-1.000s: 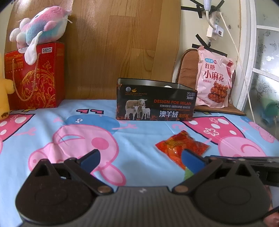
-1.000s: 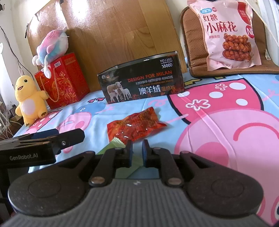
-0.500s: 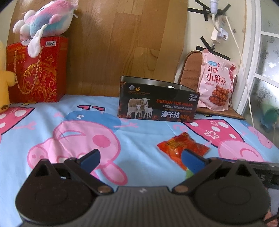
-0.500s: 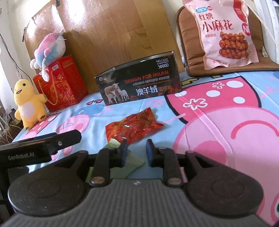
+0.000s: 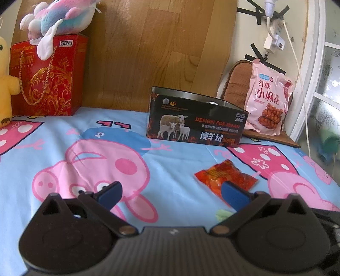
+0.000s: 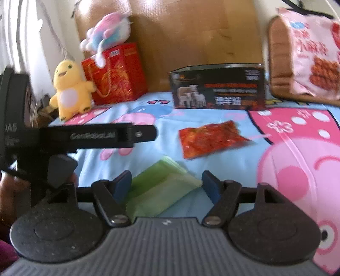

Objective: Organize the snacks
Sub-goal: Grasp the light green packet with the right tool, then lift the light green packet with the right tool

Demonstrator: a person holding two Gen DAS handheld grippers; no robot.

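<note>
A red snack packet lies on the cartoon bedsheet, also in the right wrist view. A green packet lies flat between the fingers of my right gripper, which is open around it without clamping. A black open box printed with sheep stands behind; it also shows in the right wrist view. A big pink snack bag leans on a brown cushion at the right. My left gripper is open and empty, its right finger over the red packet's near edge.
A red gift bag with a plush toy on top stands at the back left beside a yellow plush duck. A wooden board stands behind. The left gripper's body crosses the right wrist view at left.
My right gripper has opened wide and lifted back, showing the green packet between its fingers. The left gripper has drawn back slightly and stays open.
</note>
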